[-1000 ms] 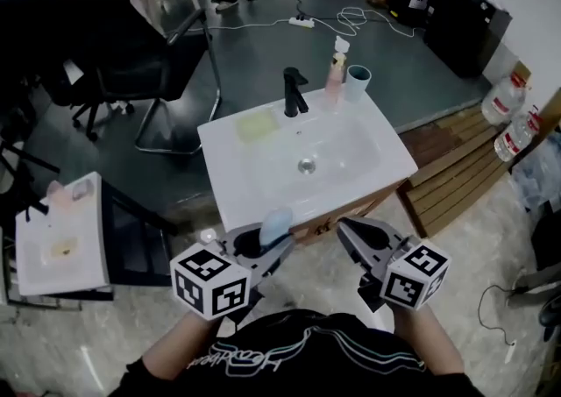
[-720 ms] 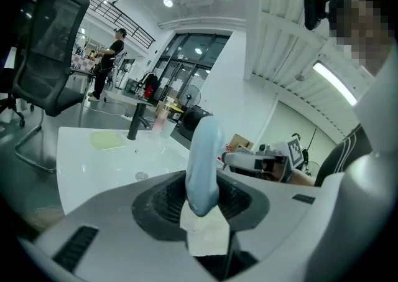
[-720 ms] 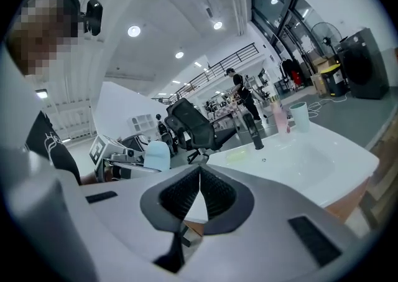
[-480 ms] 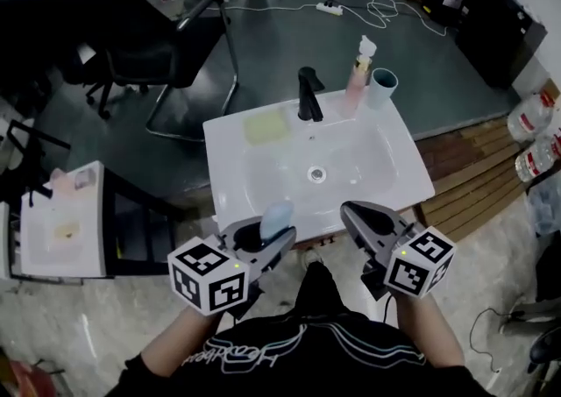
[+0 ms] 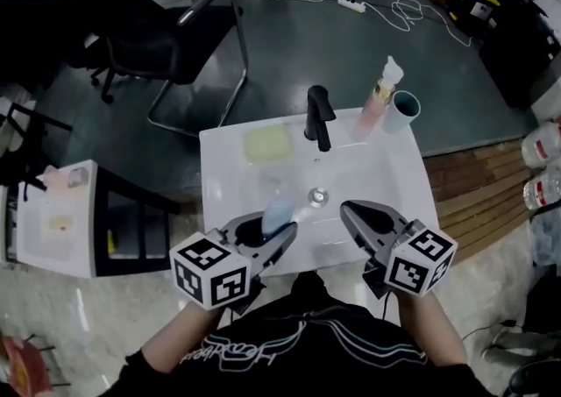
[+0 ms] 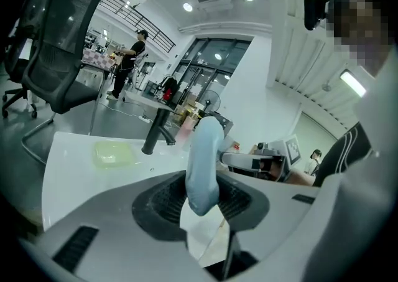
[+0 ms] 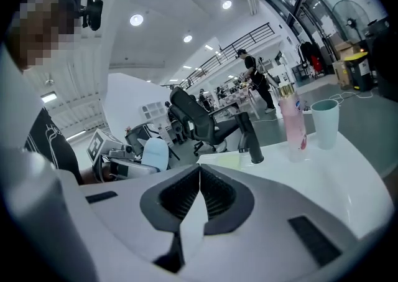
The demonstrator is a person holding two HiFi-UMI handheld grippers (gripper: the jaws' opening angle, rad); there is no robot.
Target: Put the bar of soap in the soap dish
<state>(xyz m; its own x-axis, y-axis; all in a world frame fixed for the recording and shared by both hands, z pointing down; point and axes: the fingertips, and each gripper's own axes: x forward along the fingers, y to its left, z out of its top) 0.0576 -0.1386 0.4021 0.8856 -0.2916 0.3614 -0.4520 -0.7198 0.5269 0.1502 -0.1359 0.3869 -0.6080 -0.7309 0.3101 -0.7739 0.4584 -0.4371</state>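
My left claw [image 5: 282, 230] is clamped on the pale blue bar of soap [image 5: 278, 214], which stands upright between its jaws over the front of the white washbasin [image 5: 399, 167]. The yellow-green soap dish [image 5: 266, 143] sits at the basin's back left, just left of the black faucet [image 5: 319, 116], well apart from the soap. My right claw [image 5: 348, 209] hovers alongside, jaws pressed together.

No readable text; white script on black shirt [image 5: 263, 353] too blurred.
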